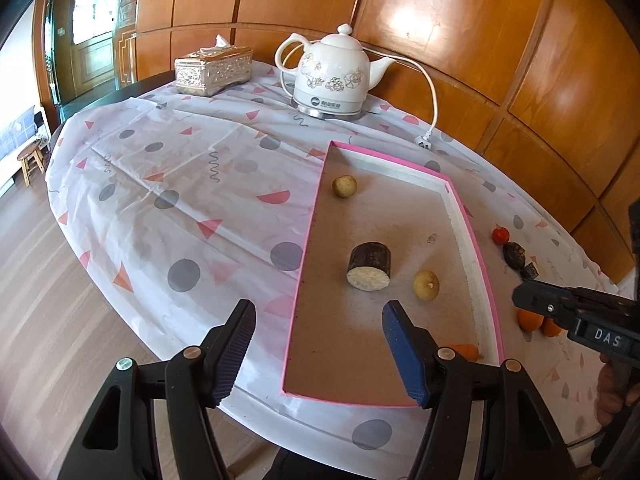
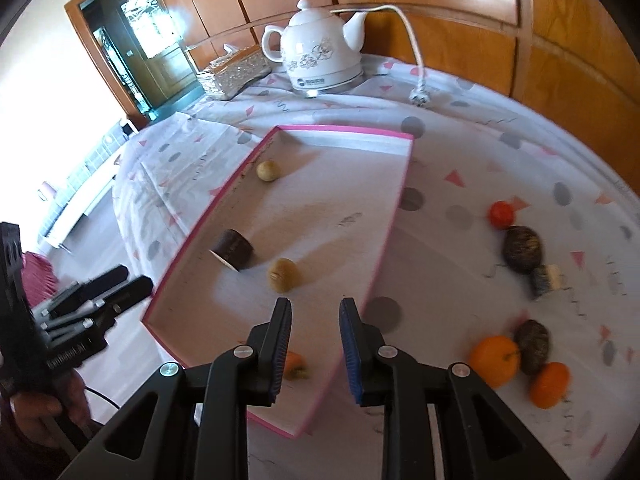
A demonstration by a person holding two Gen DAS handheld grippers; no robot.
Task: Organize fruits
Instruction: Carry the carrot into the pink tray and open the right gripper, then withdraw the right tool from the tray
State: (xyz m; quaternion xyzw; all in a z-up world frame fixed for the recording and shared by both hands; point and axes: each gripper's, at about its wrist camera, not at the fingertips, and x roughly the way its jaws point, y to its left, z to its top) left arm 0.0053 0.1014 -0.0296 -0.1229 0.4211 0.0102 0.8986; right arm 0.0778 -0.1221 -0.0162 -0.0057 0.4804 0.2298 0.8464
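A pink-rimmed tray (image 1: 468, 220) holds two tan round fruits (image 1: 345, 186) (image 1: 426, 285), a dark cane piece (image 1: 370, 266) and a small orange fruit (image 1: 464, 350) in its near corner. My left gripper (image 1: 319, 308) hangs open and empty over the tray's near left edge. To the right of the tray lie a red fruit (image 2: 501, 214), dark brown fruits (image 2: 522, 248), a small cut piece (image 2: 546, 276) and two oranges (image 2: 494, 360). My right gripper (image 2: 316, 304) is over the tray's right rim (image 2: 344, 130). Its jaws are drawn close with nothing between them.
A white kettle (image 1: 332, 76) with its cord and plug (image 1: 424, 142) stands at the back of the patterned tablecloth, beside a tissue box (image 1: 212, 70). Wooden wall panels run behind and to the right. The table's edge drops to the floor on the left.
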